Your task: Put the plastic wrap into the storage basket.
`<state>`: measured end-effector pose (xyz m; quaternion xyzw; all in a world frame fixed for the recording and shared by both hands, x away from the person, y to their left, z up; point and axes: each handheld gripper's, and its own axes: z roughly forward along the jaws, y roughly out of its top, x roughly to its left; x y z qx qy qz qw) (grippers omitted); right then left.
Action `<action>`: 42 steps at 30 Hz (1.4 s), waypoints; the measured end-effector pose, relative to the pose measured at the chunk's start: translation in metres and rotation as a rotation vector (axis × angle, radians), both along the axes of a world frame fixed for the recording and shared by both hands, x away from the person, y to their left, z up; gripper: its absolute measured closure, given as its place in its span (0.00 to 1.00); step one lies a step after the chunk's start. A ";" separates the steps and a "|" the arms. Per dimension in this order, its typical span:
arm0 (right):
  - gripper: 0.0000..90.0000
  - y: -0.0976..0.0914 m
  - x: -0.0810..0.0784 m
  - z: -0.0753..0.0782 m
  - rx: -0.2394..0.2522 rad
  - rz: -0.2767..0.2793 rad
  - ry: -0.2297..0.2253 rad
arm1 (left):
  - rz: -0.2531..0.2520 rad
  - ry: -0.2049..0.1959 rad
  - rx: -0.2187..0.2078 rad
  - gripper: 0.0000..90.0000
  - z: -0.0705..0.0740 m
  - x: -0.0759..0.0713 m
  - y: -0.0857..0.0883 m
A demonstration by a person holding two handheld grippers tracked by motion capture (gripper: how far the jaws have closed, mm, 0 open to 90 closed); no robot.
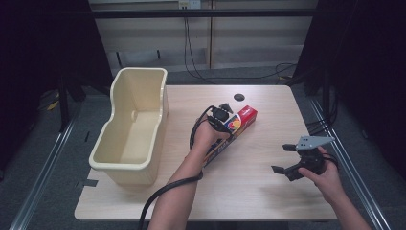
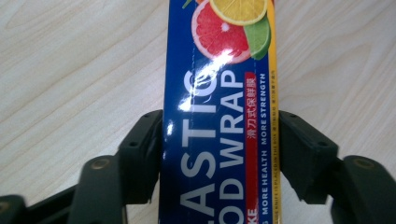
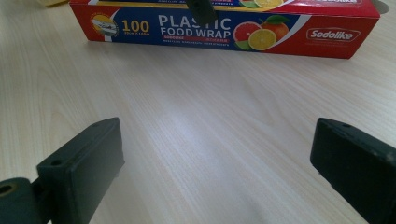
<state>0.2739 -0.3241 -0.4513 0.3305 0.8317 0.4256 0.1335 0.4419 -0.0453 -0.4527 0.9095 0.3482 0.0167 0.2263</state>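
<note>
A long blue-and-red cardboard box of plastic wrap [image 1: 233,130] lies flat on the pale wooden table [image 1: 249,191], just right of the tall cream plastic bin [image 1: 131,124], as the left gripper [image 1: 221,120] comes down over its middle, both black jaws pressed against the box's long sides. Farther right of the bin and well apart from the box, the right gripper [image 1: 282,158] is held just above the tabletop, jaws spread wide and holding nothing.

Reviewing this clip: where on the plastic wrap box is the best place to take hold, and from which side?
Across its narrow width near mid-length, coming from above: the plastic wrap box lies flat on the table, long and slim, so its long sides fit between the jaws. The left tool is placed that way.
</note>
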 end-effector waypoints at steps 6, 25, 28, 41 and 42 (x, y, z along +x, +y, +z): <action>0.03 0.000 -0.001 0.000 -0.004 -0.003 -0.005 | -0.007 0.024 0.045 0.44 0.004 -0.001 -0.004; 0.03 -0.001 0.000 -0.002 -0.004 0.002 0.009 | -0.004 0.081 0.079 0.39 0.001 -0.003 -0.007; 0.03 0.000 -0.001 -0.001 -0.004 0.006 0.005 | -0.002 0.087 0.091 0.42 -0.005 -0.002 -0.012; 0.03 -0.003 0.000 -0.002 0.005 0.002 0.008 | 0.007 0.164 0.130 0.45 0.013 -0.003 -0.005; 0.03 -0.003 0.000 -0.002 0.004 0.001 0.006 | 0.022 0.172 0.137 0.45 0.018 -0.003 -0.001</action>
